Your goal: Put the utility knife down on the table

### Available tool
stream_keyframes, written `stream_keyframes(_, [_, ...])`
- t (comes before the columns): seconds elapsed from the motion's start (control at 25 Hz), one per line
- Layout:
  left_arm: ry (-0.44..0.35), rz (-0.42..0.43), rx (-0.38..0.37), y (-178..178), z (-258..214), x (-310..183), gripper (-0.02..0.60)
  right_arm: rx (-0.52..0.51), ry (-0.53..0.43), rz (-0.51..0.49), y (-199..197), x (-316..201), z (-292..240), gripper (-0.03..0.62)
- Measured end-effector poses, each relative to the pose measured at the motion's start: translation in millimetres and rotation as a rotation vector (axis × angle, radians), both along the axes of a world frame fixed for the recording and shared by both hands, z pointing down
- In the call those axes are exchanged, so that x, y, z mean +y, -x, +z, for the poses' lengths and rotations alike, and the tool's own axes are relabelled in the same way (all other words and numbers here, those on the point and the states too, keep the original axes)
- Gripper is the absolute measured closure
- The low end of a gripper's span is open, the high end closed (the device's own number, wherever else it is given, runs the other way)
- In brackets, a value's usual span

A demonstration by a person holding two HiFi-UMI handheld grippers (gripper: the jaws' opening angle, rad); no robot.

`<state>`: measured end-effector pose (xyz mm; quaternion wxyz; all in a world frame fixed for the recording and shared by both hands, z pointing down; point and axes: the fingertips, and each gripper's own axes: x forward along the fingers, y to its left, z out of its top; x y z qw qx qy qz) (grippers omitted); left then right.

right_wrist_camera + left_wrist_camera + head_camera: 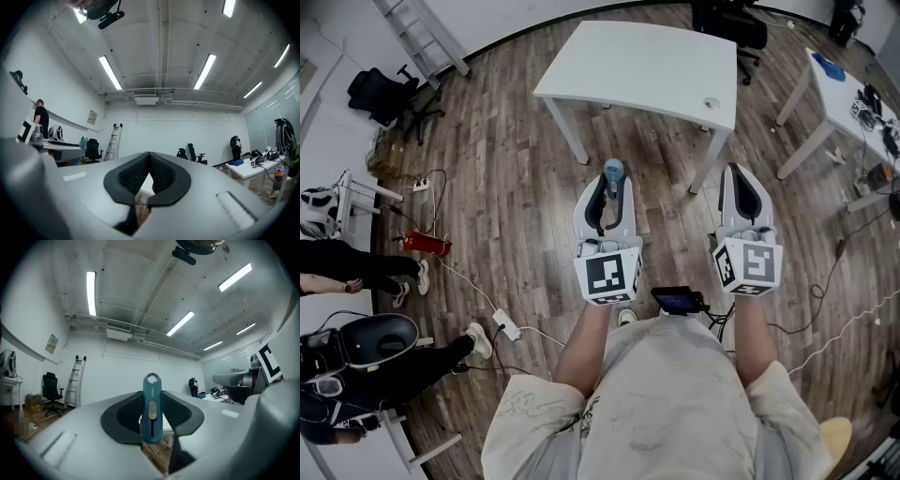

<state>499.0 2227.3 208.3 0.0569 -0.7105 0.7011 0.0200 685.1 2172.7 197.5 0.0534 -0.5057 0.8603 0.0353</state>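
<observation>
The left hand-held gripper point(609, 187) clamps the lower body of a teal utility knife point(152, 401). The knife stands upright, ring end up, over the floor short of the white surface point(647, 66). The right hand-held gripper point(149, 161) is closed and empty. The knife looks light, rigid and smooth, so probably slippery; mid-body seems the safest hold.

We see a teal utility knife point(152, 432) with a beige slider point(152, 410) down its middle. Our left tool point(610, 187) has a pale grey shell and black textured pads. Our right tool point(744, 178) shows the same grey and black. Each marker cube point(608, 275) is patterned in black and white squares. The surface point(647, 70) is white, the floor point(506, 187) dark brown wood planks, and our shirt point(675, 394) cream.
</observation>
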Motion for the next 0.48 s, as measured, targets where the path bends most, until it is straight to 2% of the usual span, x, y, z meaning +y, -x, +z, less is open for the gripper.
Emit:
stream_keyframes(0.16, [-0.001,-0.008,-0.002,51,-5,26,0.434,0.006,-0.006,-0.004,50,24,-6,0.589])
stream_keyframes(0.24, [-0.008,-0.003,0.0,61,-7,30,0.434,0.008,-0.008,-0.006,61,28,-8,0.589])
stream_keyframes(0.48, [-0.001,-0.004,0.009,12,-4,5,0.434,0.008,-0.025,-0.01,14,2,-5,0.589])
